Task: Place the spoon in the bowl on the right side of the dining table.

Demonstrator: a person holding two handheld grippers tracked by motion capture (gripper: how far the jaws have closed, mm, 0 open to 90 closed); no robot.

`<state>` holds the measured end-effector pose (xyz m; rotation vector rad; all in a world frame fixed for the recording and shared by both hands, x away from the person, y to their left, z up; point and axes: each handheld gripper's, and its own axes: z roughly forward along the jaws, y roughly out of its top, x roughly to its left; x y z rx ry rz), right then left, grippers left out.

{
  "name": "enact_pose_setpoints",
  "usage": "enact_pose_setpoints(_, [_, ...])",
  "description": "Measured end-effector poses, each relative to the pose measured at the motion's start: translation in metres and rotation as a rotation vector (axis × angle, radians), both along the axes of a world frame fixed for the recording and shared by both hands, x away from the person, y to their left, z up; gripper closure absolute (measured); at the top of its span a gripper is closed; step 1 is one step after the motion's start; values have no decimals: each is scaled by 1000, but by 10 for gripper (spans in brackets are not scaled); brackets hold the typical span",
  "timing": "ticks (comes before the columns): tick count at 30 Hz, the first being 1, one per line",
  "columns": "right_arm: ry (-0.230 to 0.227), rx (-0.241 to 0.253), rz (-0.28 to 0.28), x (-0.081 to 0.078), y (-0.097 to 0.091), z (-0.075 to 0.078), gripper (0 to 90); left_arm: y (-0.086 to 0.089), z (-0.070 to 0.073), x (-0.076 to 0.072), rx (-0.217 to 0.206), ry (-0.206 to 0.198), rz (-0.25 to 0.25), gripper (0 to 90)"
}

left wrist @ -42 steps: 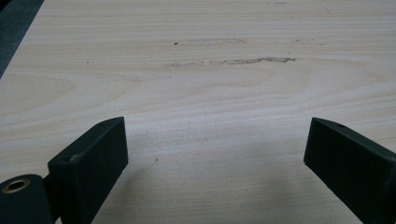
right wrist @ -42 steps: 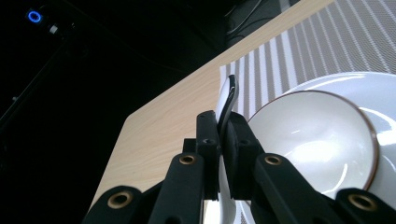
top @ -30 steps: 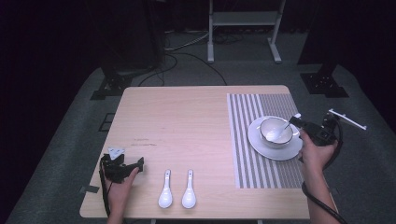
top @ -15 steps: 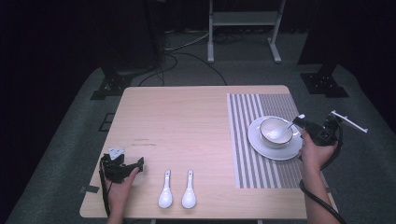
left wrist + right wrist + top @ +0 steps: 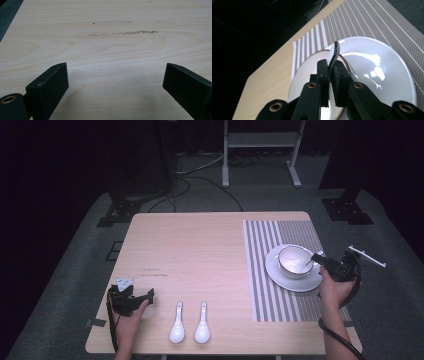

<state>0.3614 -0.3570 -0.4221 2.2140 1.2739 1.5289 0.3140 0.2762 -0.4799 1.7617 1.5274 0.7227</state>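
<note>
Lowered, right gripper [image 5: 317,257] clamps bowl [image 5: 294,261] rim.

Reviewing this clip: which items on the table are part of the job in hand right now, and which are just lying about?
In the job:
- bowl, its rim pinched by the right gripper
- plate that the bowl sits over
- striped placemat under the plate

Lying about:
- two white spoons near the front edge, untouched
- left gripper, open, resting on the bare table
</note>
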Motion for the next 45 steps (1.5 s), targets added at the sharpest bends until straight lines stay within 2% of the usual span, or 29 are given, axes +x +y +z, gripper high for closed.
enact_pose_setpoints(2, [2,8,0,0,-1,-3,850,0,0,0,0,0,0,51])
enact_pose_setpoints(4, [2,38,-3,-1,-6,-8,849,0,0,0,1,2,0,51])
enact_pose_setpoints(7, [6,48,0,-2,-8,-10,846,0,0,0,3,1,0,51])
enact_pose_setpoints(17, [23,54,14,-4,-16,-17,825,-1,0,0,5,3,0,51])
enact_pose_setpoints(30, [10,82,20,-7,-18,-20,786,0,0,0,4,1,1,51])
enact_pose_setpoints(39, [1,84,36,-10,-18,-20,773,-1,0,0,5,0,2,51])
enact_pose_setpoints(45, [-12,113,42,-15,-18,-24,761,-1,0,0,5,1,5,51])
